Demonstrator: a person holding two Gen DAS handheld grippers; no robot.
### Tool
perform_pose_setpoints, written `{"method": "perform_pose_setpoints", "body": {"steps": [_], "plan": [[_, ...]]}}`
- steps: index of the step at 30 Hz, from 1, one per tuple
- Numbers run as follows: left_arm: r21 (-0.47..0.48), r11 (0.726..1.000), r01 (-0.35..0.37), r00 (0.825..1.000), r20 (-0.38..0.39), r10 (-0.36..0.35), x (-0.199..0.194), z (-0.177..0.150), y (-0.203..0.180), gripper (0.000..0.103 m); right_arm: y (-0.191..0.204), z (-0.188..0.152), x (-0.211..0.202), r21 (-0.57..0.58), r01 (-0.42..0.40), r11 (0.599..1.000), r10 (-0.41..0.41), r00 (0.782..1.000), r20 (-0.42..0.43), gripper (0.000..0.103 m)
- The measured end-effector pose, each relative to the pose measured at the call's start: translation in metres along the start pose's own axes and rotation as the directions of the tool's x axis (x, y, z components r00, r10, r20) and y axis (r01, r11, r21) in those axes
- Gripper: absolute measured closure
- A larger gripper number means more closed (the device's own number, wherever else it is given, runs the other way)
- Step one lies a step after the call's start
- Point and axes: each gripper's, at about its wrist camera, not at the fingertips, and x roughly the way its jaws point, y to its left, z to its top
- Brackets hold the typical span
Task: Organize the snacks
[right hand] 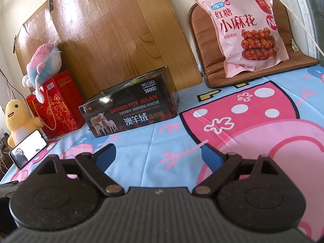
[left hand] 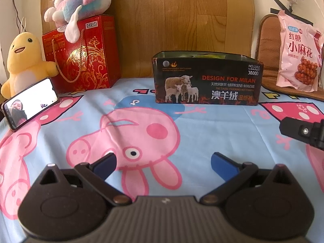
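Yellow plush toy point(left hand: 24, 60) sits far left, phone point(left hand: 30, 103) propped before it; next the red gift box point(left hand: 85, 54) with a pastel plush point(left hand: 83, 4) on top. Centre: black open-top box point(left hand: 206, 79), a glimpse of something green inside, contents otherwise hidden. Far right, the pink snack bag point(right hand: 241, 30) leans upright on a brown cushion point(right hand: 204, 46), long axis vertical. My left gripper point(left hand: 164, 164) hangs wide open, empty, facing the box. My right gripper point(right hand: 160, 156) is equally spread and empty; the bag lies ahead and to its right, so I judge the right hand nearer. Bag's back and base contact unclear.
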Motion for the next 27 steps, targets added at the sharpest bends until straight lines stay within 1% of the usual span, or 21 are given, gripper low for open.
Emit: {"method": "perform_pose_setpoints", "body": {"steps": [13, 20, 22, 24, 27], "plan": [[-0.004, 1.0, -0.005, 1.0, 0.002, 0.005, 0.0, 0.0, 0.001, 0.0, 0.0, 0.0, 0.0, 0.0, 0.001, 1.0, -0.001, 1.0, -0.001, 0.01], [-0.021, 1.0, -0.013, 0.999, 0.046, 0.014, -0.008, -0.001, 0.002, 0.0, -0.001, 0.0, 0.0, 0.001, 0.004, 1.0, -0.004, 1.0, 0.0, 0.01], [-0.04, 0.999, -0.004, 0.999, 0.051, 0.006, -0.008, -0.001, 0.005, 0.0, -0.001, 0.0, 0.0, 0.002, 0.004, 1.0, -0.004, 1.0, 0.002, 0.01], [-0.059, 0.998, 0.007, 0.999, 0.042, -0.004, -0.007, -0.001, 0.009, 0.0, -0.001, 0.0, 0.0, 0.003, 0.006, 1.0, -0.006, 1.0, 0.003, 0.01], [-0.071, 0.997, 0.005, 1.0, 0.022, -0.003, -0.005, 0.0, 0.011, 0.0, -0.002, 0.0, 0.0, 0.002, 0.005, 1.0, -0.005, 1.0, 0.002, 0.01]]}}
